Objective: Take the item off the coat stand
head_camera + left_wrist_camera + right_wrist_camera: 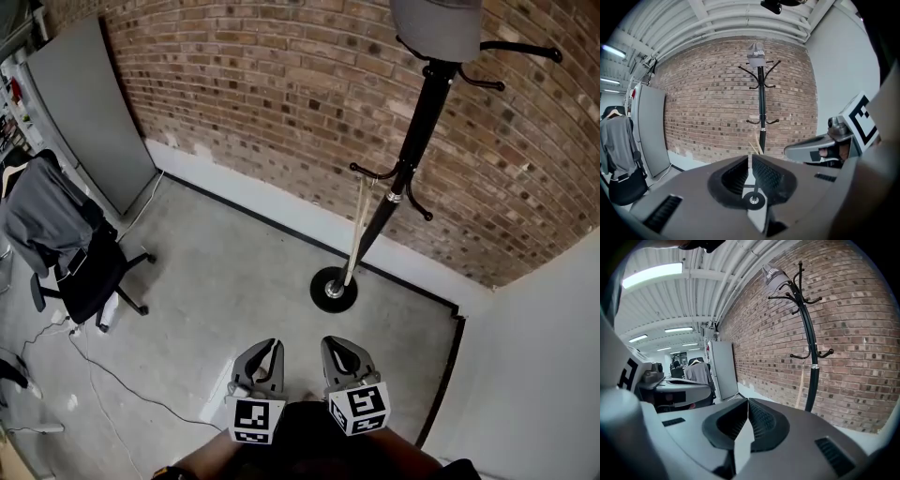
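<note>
A black coat stand rises from a round base in front of the brick wall. A grey cap sits on its top, and a thin wooden stick leans against the pole. My left gripper and right gripper are side by side low in the head view, well short of the stand, both shut and empty. In the left gripper view the cap tops the stand straight ahead beyond my left gripper. The right gripper view has the cap at upper right, above my right gripper.
An office chair draped with a grey garment stands at the left. A grey panel leans on the brick wall. Cables trail over the concrete floor. A white wall closes the corner at the right.
</note>
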{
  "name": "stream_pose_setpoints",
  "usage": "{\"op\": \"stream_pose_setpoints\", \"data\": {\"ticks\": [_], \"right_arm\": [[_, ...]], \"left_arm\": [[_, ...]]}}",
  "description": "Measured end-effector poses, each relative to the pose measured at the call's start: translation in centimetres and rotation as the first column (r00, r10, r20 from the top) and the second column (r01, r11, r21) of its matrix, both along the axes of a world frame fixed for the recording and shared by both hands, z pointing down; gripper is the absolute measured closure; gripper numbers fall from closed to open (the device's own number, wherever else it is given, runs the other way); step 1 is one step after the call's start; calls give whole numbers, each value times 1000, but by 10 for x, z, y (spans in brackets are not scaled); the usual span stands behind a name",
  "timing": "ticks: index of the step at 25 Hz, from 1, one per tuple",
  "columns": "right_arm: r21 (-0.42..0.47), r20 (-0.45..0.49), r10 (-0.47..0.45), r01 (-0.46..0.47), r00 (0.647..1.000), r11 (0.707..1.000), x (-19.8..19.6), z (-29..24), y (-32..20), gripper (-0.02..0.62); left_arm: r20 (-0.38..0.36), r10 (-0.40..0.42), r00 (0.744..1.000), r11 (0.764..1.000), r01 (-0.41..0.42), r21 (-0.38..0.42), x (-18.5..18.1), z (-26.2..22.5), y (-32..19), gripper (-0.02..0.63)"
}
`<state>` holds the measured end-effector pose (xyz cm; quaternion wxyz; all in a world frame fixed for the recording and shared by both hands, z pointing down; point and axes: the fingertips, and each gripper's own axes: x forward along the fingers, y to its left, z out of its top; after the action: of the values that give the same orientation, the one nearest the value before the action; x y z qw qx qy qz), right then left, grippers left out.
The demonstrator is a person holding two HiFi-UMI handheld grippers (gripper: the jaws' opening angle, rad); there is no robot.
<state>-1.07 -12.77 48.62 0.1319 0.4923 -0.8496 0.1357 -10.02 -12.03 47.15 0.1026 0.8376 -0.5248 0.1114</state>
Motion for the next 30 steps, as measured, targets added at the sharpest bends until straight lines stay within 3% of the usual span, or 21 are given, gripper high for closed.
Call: {"op": "stream_pose_setpoints", "data": {"ticks": [9,14,23,30], "right_arm": [[3,-36,29,-29,999,1000,-73,-10,-56,580],[10,-59,37,-36,998,999,-94,-16,-75,580],[17,-49,-29,30,998,999,-93,-18,-109,580],[76,23,-77,75,997,994,-43,-48,-158,580]], "left_arm": [[-45,16,999,1000,-17,-21,-77,-1,-58,548],[-63,43,997,999,-45,-17,-95,0,-83,548],[-58,-10,998,1000,10,-1,-92,-7,-114,548],[-56,-80,995,996,82,45,-43,-40,-149,548]]}}
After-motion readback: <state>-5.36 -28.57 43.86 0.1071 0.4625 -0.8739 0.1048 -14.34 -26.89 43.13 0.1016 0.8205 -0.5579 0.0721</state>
